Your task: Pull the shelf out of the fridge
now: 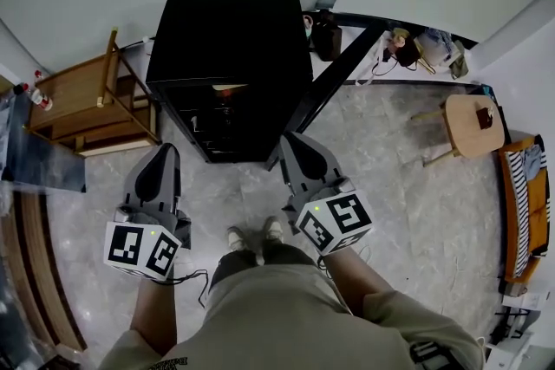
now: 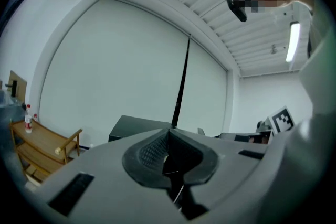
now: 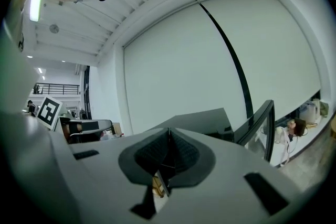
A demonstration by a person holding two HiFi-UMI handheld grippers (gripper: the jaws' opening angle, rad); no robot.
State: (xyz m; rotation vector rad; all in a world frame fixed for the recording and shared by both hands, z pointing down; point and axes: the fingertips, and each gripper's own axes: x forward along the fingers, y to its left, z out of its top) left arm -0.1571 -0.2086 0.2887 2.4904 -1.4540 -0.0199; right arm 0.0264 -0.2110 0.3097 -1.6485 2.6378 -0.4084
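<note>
left gripper [image 1: 164, 153] and right gripper [image 1: 290, 141] both closed, nothing held. open fridge [image 1: 227, 30] lies ahead, between them; its shelf is lost in the dark; right tip looks slightly nearer.

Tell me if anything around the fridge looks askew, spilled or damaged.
Nothing stands out. The fridge stands upright with its door swung open, and no spill shows on the floor before it. The left gripper and right gripper are shut and empty, short of the opening.
</note>
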